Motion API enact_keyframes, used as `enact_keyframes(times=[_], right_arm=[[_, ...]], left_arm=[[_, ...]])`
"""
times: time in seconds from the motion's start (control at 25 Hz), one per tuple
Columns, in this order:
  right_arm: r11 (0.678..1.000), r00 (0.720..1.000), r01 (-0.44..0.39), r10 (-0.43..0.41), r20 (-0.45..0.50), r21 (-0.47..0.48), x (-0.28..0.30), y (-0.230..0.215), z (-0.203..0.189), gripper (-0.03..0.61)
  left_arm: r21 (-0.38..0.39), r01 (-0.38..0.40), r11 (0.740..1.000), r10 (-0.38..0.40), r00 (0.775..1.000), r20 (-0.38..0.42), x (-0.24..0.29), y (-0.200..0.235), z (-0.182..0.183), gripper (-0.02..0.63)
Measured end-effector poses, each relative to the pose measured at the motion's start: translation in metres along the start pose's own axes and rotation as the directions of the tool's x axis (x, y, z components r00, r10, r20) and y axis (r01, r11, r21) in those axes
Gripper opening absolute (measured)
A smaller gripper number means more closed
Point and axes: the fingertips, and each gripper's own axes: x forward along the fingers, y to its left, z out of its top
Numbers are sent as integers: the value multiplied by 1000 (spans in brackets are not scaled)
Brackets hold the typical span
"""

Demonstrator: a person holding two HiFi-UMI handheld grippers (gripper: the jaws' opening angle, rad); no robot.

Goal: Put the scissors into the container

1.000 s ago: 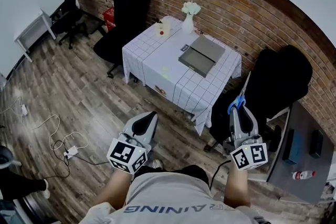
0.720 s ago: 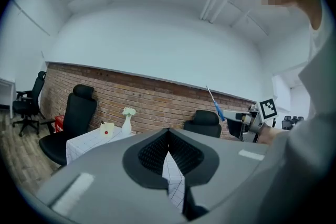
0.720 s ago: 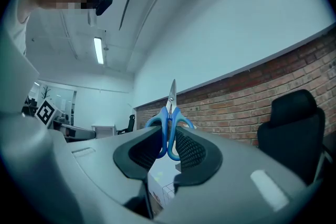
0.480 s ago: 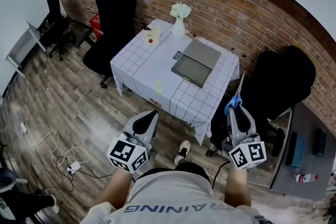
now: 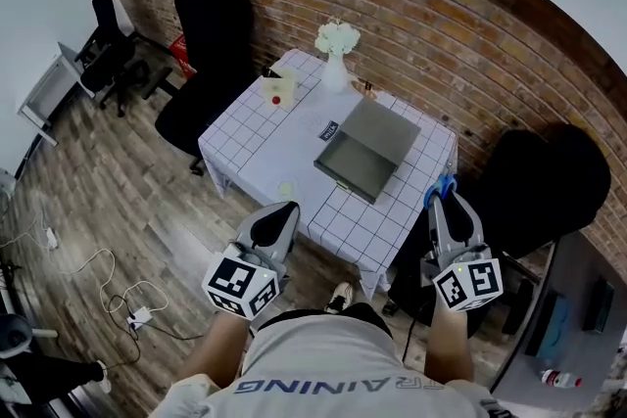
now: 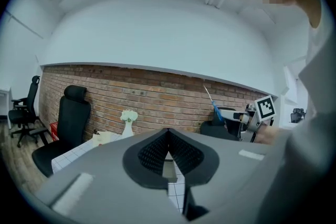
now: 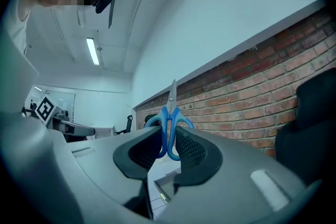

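Right gripper (image 5: 447,203): clamped on scissors (image 7: 168,122) handles, blades up, lower right, beside the table (image 5: 265,127) edge.
Left gripper (image 5: 277,218): closed, empty, lower left, apparently idle.
Container (image 5: 355,162): open on table, centre, scissors not yet inside.

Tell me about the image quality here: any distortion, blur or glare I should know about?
Head view: strong fisheye bends the brick wall into an arc, and the lighting is even. Left gripper view: dark round vignette, with a mosaic patch at top right. Right gripper view: the scissors look fairly sharp, and a ceiling light glows without heavy glare.
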Motion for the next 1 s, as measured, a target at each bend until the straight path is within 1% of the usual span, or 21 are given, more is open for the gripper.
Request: enact_keyframes(times=[0.08, 0.2, 0.36, 0.44, 0.56, 0.72, 0.84, 1.0], right_arm=[[1000, 1000, -5, 6, -6, 10, 14, -17, -7, 100], [999, 999, 5, -3, -40, 48, 31, -41, -25, 100], [998, 996, 10, -5, -87, 56, 51, -54, -42, 100], [999, 995, 24, -19, -98, 48, 60, -58, -43, 100], [996, 991, 78, -74, -112, 32, 66, -63, -46, 100], [986, 979, 164, -160, -130, 24, 84, -70, -52, 100], [973, 964, 231, -225, -141, 30, 103, -67, -55, 100], [954, 946, 298, -291, -145, 25, 134, -58, -60, 100]], left_arm=[[4, -6, 1000, 6, 1000, -17, 22, 3, -3, -2], [10, -6, 1000, 6, 999, -44, 50, 6, -7, -2], [4, -4, 1000, 5, 998, -62, 74, 15, -11, -2], [-10, 12, 1000, -13, 997, -75, 88, 22, -14, -2], [-22, 71, 997, -72, 994, -82, 114, 32, -15, -2], [-15, 153, 988, -154, 985, -82, 151, 56, -11, -2], [-8, 212, 977, -212, 973, -94, 178, 81, -6, -2], [-2, 287, 958, -286, 952, -113, 209, 116, -2, -2]])
